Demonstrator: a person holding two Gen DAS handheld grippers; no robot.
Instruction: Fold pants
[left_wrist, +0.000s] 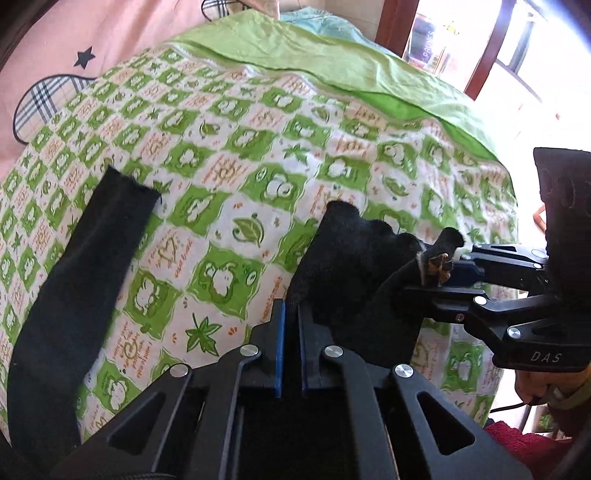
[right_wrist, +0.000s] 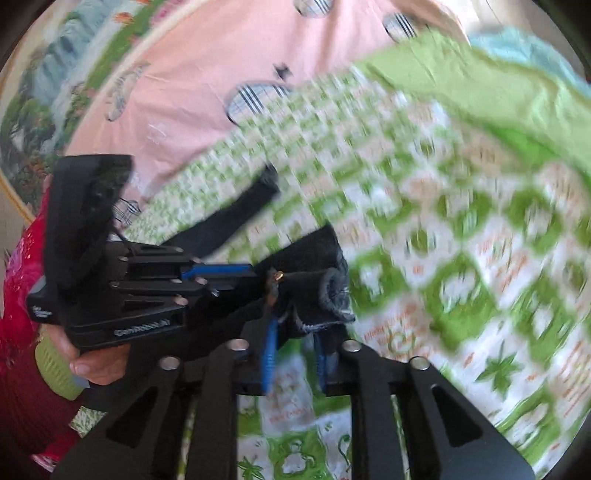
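Observation:
The black pants (left_wrist: 354, 258) are bunched and lifted over the green-and-white patterned bedspread (left_wrist: 229, 177). One black leg (left_wrist: 74, 280) trails down at the left. My left gripper (left_wrist: 291, 314) is shut on a fold of the pants. My right gripper (left_wrist: 439, 267) comes in from the right, shut on the waist edge with its small gold tag. In the blurred right wrist view, my right gripper (right_wrist: 295, 332) pinches the pants (right_wrist: 314, 280), and my left gripper (right_wrist: 255, 275) holds them from the left.
A plain green sheet (left_wrist: 332, 62) lies at the bed's far side, with a pink blanket (left_wrist: 55, 44) at the left. A bright window and wooden frame (left_wrist: 480, 62) are at the right. A person in red (right_wrist: 22, 295) stands at the left.

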